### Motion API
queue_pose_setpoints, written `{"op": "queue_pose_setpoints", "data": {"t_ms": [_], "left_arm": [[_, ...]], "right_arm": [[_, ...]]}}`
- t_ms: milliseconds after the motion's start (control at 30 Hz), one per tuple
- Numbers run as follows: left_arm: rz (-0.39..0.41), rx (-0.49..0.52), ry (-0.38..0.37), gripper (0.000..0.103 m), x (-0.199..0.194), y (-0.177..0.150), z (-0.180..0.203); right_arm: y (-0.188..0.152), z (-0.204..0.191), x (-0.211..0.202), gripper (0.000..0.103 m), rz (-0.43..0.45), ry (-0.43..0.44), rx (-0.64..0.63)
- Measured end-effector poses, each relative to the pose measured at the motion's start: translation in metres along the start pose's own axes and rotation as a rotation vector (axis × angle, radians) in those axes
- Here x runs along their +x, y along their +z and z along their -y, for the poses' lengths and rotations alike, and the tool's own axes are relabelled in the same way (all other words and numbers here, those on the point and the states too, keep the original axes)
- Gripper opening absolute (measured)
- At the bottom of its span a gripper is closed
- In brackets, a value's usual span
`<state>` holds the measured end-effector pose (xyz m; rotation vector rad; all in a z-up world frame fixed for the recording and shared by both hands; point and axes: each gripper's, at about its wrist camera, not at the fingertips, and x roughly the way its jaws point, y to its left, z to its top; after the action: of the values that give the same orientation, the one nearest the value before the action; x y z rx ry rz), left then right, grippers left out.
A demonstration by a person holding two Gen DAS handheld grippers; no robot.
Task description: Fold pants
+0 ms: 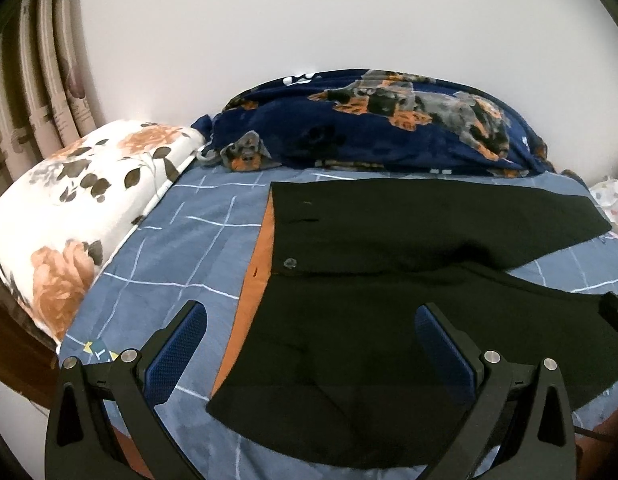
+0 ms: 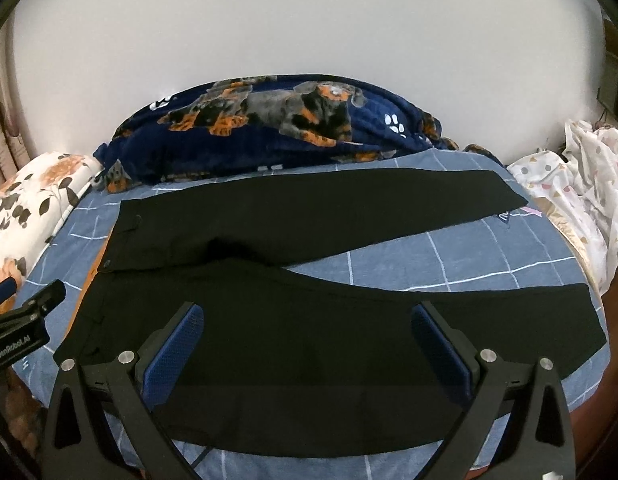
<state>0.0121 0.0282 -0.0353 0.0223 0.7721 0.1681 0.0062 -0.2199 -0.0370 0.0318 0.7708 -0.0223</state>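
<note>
Pants (image 2: 293,320): black, flat on the bed (image 2: 449,264), waist left, legs splayed apart to the right, unfolded. Left gripper (image 1: 311,330): jaws apart, empty, hovering over the waist end. Right gripper (image 2: 307,330): jaws apart, empty, over the near leg. Step, as I judge it: first fold not begun. Next move: pinch the near leg's edge and bring it over the far leg.
</note>
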Motion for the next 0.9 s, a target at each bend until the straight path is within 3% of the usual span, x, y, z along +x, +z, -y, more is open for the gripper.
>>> {"op": "queue_pose_setpoints", "data": {"t_ms": [900], "left_arm": [[-0.054,-0.007,0.063,0.103,0.049,0.018,-0.023]], "right_arm": [[-0.001,-0.014,0.046,0.103,-0.107,0.02,-0.011]]}}
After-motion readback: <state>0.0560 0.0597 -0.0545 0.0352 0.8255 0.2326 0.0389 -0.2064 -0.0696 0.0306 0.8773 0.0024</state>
